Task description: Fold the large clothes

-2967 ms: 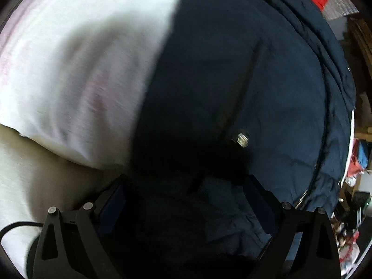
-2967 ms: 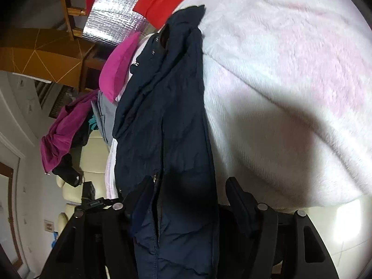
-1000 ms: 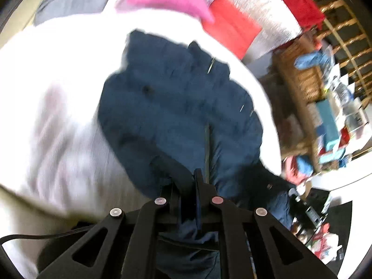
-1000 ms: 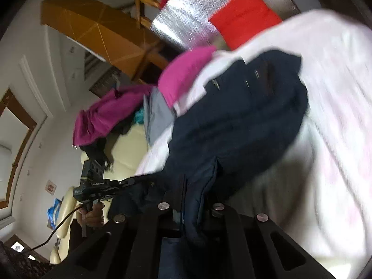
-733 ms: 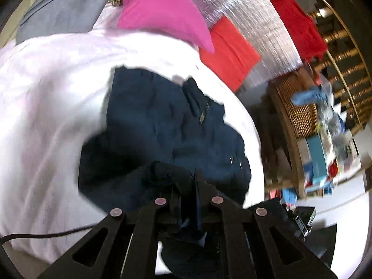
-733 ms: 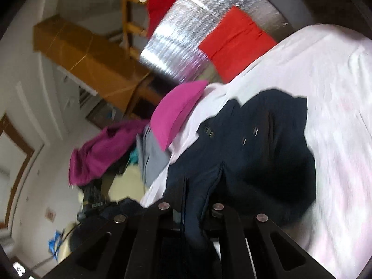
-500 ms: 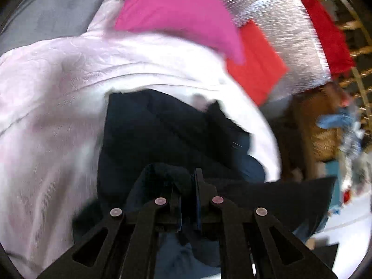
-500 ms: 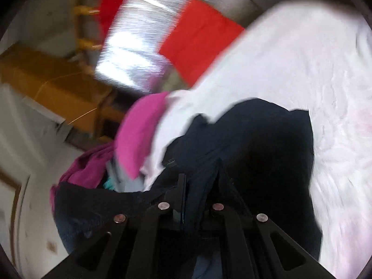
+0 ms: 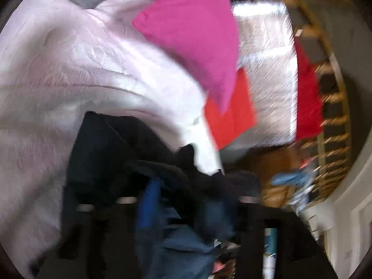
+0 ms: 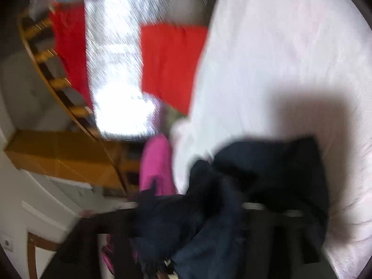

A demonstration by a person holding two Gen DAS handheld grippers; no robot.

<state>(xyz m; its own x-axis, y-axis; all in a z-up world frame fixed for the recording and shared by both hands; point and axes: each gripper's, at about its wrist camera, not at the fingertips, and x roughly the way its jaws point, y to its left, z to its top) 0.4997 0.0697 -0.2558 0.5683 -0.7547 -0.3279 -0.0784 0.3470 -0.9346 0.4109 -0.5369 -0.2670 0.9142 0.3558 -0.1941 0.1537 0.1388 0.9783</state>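
Nearest in both views, the navy jacket lies bunched on the pale pink blanket, dark cloth still between the jaws of the left tool and the right tool. Both are opening, apparently to lay the folded edge down. Beyond the jacket, the left view alone shows the magenta cushion whole; the right view shows more bare blanket and the wooden stair rail.

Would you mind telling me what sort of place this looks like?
Probably a lived-in home: a soft white blanket spread as a work surface, a pink cushion, and a curved wooden staircase railing.
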